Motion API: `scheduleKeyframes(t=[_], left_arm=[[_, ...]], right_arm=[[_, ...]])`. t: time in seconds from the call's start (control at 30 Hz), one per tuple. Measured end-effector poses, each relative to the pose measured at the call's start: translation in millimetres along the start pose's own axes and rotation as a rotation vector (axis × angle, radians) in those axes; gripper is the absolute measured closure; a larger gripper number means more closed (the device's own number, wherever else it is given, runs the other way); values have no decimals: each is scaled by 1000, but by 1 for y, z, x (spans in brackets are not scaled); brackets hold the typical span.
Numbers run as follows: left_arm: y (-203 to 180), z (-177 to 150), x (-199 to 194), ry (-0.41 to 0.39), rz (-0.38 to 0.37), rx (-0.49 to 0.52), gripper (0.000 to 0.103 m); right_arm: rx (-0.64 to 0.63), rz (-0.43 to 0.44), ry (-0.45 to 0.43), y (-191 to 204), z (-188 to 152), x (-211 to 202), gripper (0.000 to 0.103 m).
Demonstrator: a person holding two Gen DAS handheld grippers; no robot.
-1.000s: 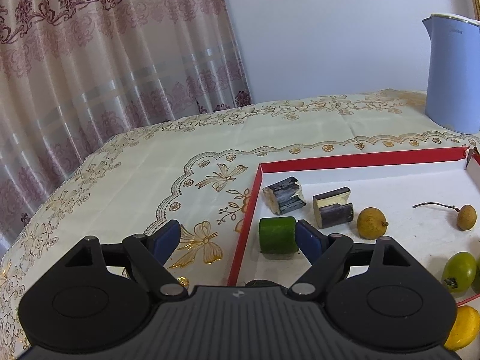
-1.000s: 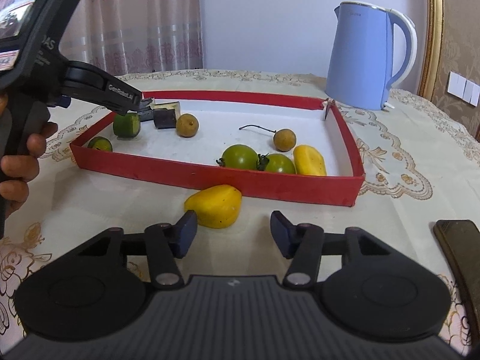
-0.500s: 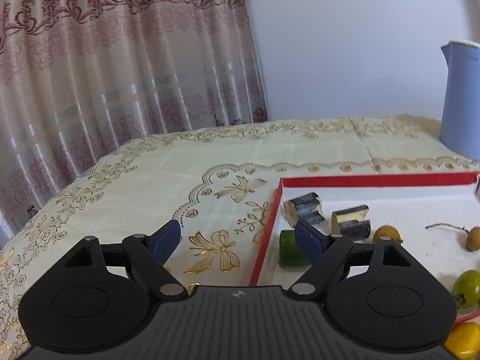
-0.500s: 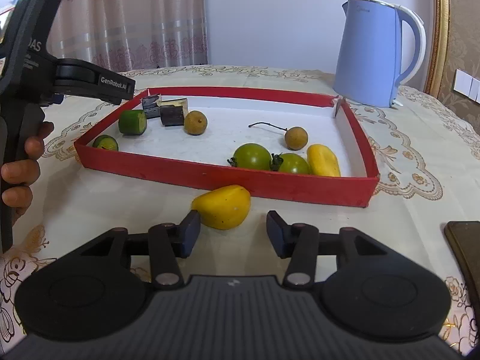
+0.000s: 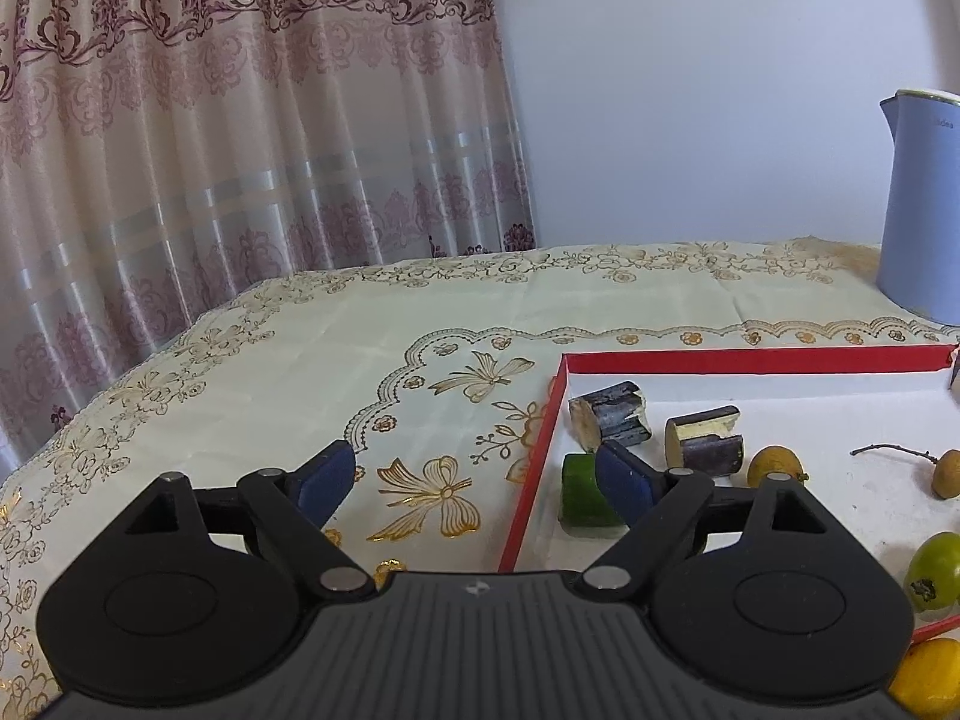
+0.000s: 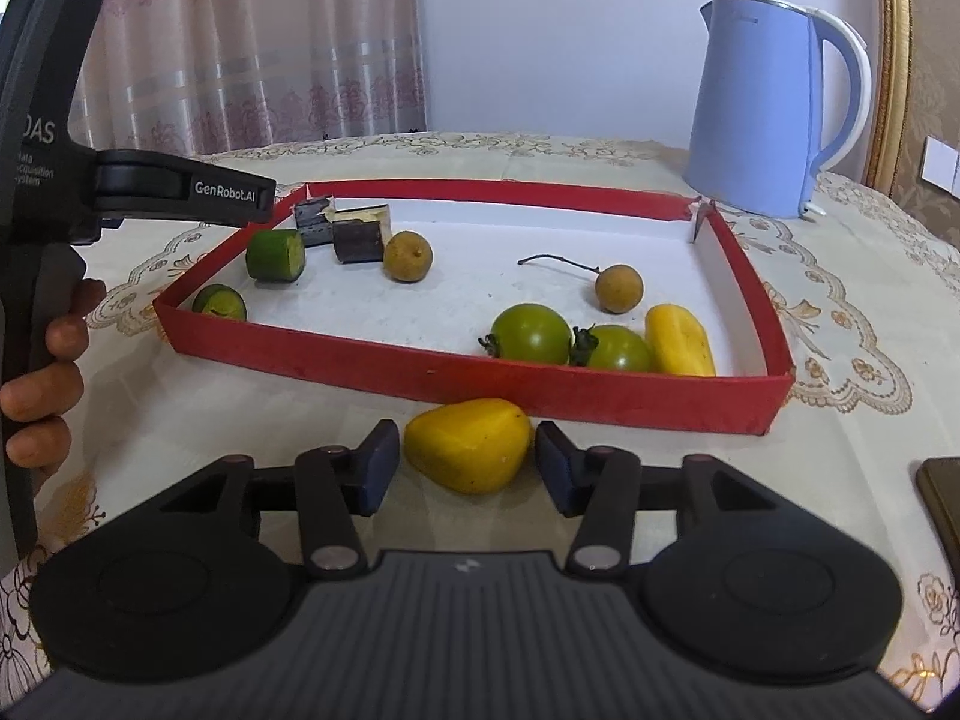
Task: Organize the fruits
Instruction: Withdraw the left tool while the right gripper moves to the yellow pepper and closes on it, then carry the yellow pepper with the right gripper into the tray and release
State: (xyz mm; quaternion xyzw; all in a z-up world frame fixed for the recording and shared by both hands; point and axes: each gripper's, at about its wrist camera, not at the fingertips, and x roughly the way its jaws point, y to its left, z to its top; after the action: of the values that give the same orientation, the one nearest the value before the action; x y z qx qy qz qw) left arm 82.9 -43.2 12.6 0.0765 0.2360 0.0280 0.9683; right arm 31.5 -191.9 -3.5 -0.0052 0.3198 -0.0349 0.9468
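A red tray (image 6: 600,387) with a white floor holds two green cucumber pieces (image 6: 276,255), two dark sugarcane pieces (image 6: 357,237), two brown longans (image 6: 408,256), two green tomatoes (image 6: 531,334) and a yellow fruit (image 6: 678,342). Another yellow fruit (image 6: 471,444) lies on the cloth in front of the tray, between the open fingers of my right gripper (image 6: 467,465), which do not touch it. My left gripper (image 5: 474,477) is open and empty above the tray's left edge (image 5: 531,468), with the cucumber piece (image 5: 579,495) behind its right finger.
A blue kettle (image 6: 762,108) stands behind the tray at the right. A dark flat object (image 6: 942,510) lies at the right edge. The left gripper's body (image 6: 54,192) and a hand stand at the left. Curtains hang behind the patterned tablecloth (image 5: 336,360).
My right gripper has moved forward, so the yellow fruit now sits between its fingers. My left gripper has risen and drawn back left from the cucumber piece.
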Motion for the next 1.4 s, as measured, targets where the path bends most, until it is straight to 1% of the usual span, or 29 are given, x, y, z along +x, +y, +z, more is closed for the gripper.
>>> scheduleKeyframes(t=[0.3, 0.63, 1.0, 1.4], left_arm=[[3, -2, 3, 13, 11, -9, 15], [3, -3, 3, 18, 13, -2, 15], [1, -3, 5, 31, 16, 10, 15], [1, -5, 7, 42, 3, 8, 15]], right_arm=[[30, 33, -3, -7, -2, -5, 61], [39, 56, -34, -8, 1, -19, 61], [36, 75, -95, -7, 15, -36, 61], [45, 57, -131, -18, 35, -29, 61]])
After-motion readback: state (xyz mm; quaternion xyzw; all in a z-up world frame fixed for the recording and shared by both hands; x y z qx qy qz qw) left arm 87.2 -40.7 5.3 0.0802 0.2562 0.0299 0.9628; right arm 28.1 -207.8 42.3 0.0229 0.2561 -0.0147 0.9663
